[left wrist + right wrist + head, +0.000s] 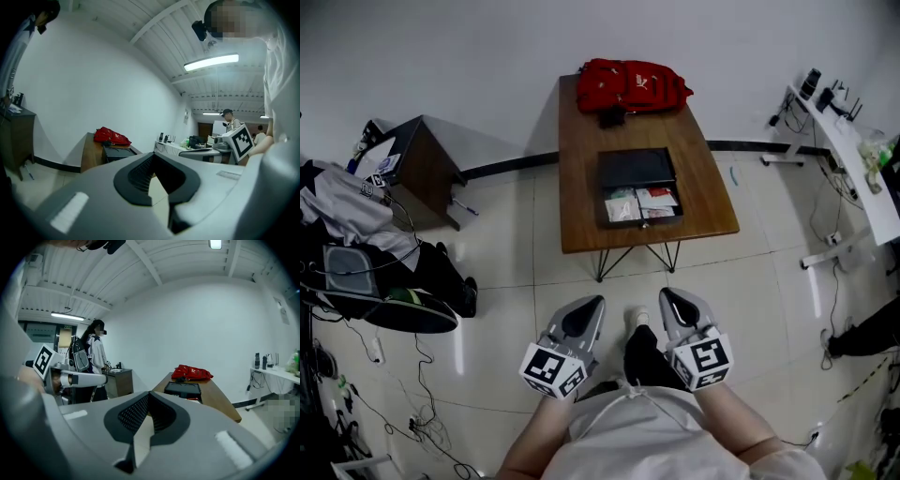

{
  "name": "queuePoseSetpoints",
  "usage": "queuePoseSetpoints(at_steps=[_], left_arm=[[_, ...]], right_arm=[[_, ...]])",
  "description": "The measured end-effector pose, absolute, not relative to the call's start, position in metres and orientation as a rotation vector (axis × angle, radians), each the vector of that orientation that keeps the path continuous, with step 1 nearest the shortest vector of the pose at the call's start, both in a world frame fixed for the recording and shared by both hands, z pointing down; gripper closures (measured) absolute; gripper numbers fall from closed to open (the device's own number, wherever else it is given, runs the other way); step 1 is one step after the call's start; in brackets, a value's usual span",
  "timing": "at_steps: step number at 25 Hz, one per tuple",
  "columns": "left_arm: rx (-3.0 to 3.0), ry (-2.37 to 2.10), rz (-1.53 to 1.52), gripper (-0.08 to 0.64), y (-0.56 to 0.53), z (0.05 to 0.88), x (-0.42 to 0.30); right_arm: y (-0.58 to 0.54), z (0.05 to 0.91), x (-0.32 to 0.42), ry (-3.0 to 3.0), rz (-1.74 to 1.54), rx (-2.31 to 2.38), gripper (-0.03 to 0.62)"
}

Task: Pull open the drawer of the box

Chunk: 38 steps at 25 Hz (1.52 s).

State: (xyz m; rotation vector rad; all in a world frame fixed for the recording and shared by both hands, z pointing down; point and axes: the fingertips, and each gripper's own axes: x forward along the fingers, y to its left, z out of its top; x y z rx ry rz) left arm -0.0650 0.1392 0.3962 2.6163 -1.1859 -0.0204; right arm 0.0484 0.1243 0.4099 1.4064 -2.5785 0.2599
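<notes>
A black box (636,169) sits on the brown table (581,187), and its drawer (641,204) stands pulled out toward me with white and red packets inside. Both grippers hang low in front of my body, well short of the table. The left gripper (592,304) has its jaws together with nothing between them, and so does the right gripper (668,295). In the left gripper view the left gripper (151,157) points toward the box (117,152). The right gripper (149,394) faces the box (183,390) from a distance.
A red backpack (630,86) lies at the table's far end. A dark cabinet (422,164) stands at the left, with clothes and cables (356,253) on the floor beside it. A white desk (848,150) lines the right wall. A person (93,357) stands by the cabinet.
</notes>
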Motion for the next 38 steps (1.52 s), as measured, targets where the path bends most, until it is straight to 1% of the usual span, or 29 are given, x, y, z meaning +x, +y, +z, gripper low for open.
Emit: queuePoseSetpoints(at_steps=[4, 14, 22, 29, 38], left_arm=[[2.650, -1.150, -0.018, 0.558, 0.191, 0.398, -0.056], [2.644, -1.214, -0.030, 0.558, 0.189, 0.373, -0.046], [2.662, -1.241, -0.047, 0.558, 0.180, 0.352, -0.003], [2.659, -1.261, -0.047, 0.558, 0.188, 0.351, 0.019], [2.673, -1.258, -0.028, 0.558, 0.196, 0.350, 0.034]], right_arm=[[0.175, 0.411, 0.050, -2.581, 0.237, 1.419, 0.584], [0.170, 0.379, 0.062, -2.584, 0.188, 1.382, 0.584], [0.172, 0.363, 0.090, -2.629, 0.154, 1.332, 0.584], [0.181, 0.358, 0.115, -2.640, 0.148, 1.324, 0.584], [0.190, 0.357, 0.125, -2.654, 0.160, 1.307, 0.584]])
